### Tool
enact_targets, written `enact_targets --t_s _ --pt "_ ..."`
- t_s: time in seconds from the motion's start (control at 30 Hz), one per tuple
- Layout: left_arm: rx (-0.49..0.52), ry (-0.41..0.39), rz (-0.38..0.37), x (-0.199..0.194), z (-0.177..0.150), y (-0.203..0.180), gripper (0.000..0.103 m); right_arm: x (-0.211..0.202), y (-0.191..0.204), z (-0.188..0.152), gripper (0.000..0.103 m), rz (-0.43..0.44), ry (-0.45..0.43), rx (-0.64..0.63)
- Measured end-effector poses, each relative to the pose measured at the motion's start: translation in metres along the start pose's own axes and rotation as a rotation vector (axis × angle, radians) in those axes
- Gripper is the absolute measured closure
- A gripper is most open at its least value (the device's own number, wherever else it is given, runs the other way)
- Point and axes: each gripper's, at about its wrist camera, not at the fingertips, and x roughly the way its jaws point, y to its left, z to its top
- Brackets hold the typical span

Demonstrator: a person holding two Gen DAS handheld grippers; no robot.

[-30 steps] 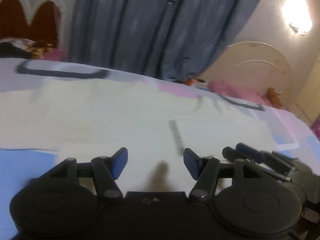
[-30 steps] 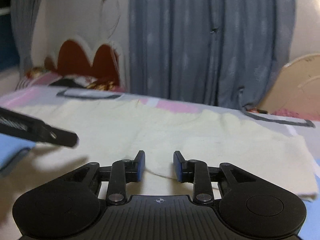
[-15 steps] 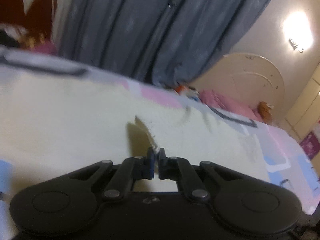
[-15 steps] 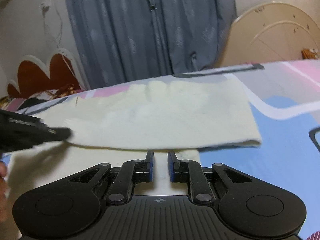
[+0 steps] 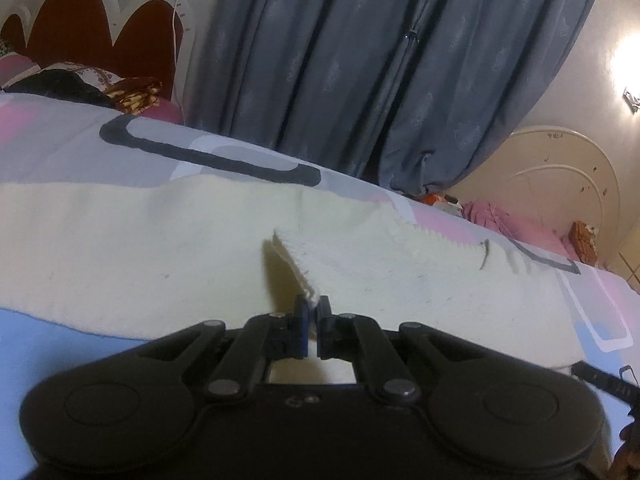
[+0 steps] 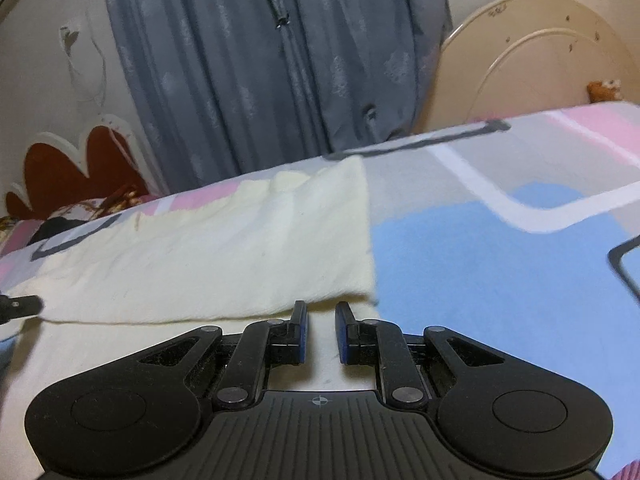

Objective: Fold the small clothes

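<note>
Left hand-held gripper (image 5: 313, 307) clenched on a raised corner of the cream cloth (image 5: 140, 256), blue pads pressed together with the frayed edge pinched between them. From the left wrist view: lifted flap rising away from the fingertips, casting a shadow on the layer beneath. Rest of the cloth spread flat across the bed (image 5: 60, 152), its near edge running along a pale blue patch of the patterned bedsheet, its far edge just short of a dark grey outline in the print. Ragged, toothed edge on the right side over a pink patch. Bare sheet to the near left and far right of the cloth. Tip of the other tool (image 5: 600, 380) poking in at the lower right. Behind the bed: grey-blue curtain (image 5: 380, 60), red scalloped headboard (image 5: 80, 28), rounded cream headboard (image 5: 560, 168), bright wall lamp (image 5: 628, 56).

From the right wrist view: right hand-held gripper (image 6: 321, 312) released, a clear gap between its blue pads, nothing held. Fingertips just at the near folded edge of the cream cloth (image 6: 240, 256), close to its right corner. Straight right edge of the cloth bordering a wide stretch of blue, grey and pink bedsheet (image 6: 500, 272), open and flat. Dark tip of the left tool (image 6: 20, 306) at the cloth's left end. Curtain (image 6: 280, 60) and both headboards beyond.
</note>
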Motion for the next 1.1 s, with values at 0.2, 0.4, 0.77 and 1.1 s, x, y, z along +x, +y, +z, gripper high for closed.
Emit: enact_targets --t_s 0.2,0.4,0.77,1.1 --pt "0.016 0.031 -0.002 0.003 -0.013 0.01 0.094 -0.021 -0.024 0.009 0.087 0.009 -0.021 0.075" --pt "0.015 -0.138 0.108 -0.029 -0.011 0.009 0.072 -0.033 -0.012 0.02 0.087 0.048 -0.079 0.017" --pt "0.249 -0.021 -0.02 0.024 -0.037 -0.069 0.046 0.014 0.05 0.003 0.087 0.166 0.016 -0.155" --pt "0.272 -0.08 0.028 0.042 -0.001 -0.085 0.033 0.054 0.009 0.062 0.088 0.095 -0.116 -0.021"
